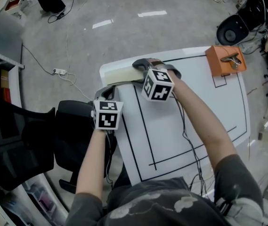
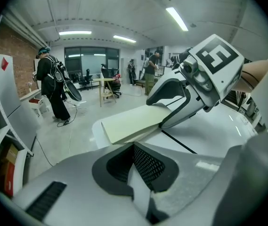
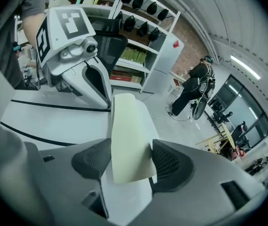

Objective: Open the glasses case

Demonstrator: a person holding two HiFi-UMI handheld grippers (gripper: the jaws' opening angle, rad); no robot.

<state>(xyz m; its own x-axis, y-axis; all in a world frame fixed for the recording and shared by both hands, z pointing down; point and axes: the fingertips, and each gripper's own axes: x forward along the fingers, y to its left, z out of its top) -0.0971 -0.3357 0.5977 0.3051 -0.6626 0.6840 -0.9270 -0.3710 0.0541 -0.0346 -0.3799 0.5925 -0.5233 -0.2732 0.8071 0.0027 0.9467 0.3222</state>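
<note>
While the left tongs (image 2: pixel 134 160) are sitting clenched and empty, the right tongs (image 3: pixel 130 160) are gripping the case (image 3: pixel 126 126) at the surface's (image 1: pixel 195 112) far-left corner.

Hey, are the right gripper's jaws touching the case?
Touching. The right gripper view shows the case wedged between the jaws of the right gripper, both pressed against its sides.

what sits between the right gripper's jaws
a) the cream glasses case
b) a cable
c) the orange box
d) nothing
a: the right gripper view shows the glasses case lying lengthwise between the pads of the right gripper.
</note>
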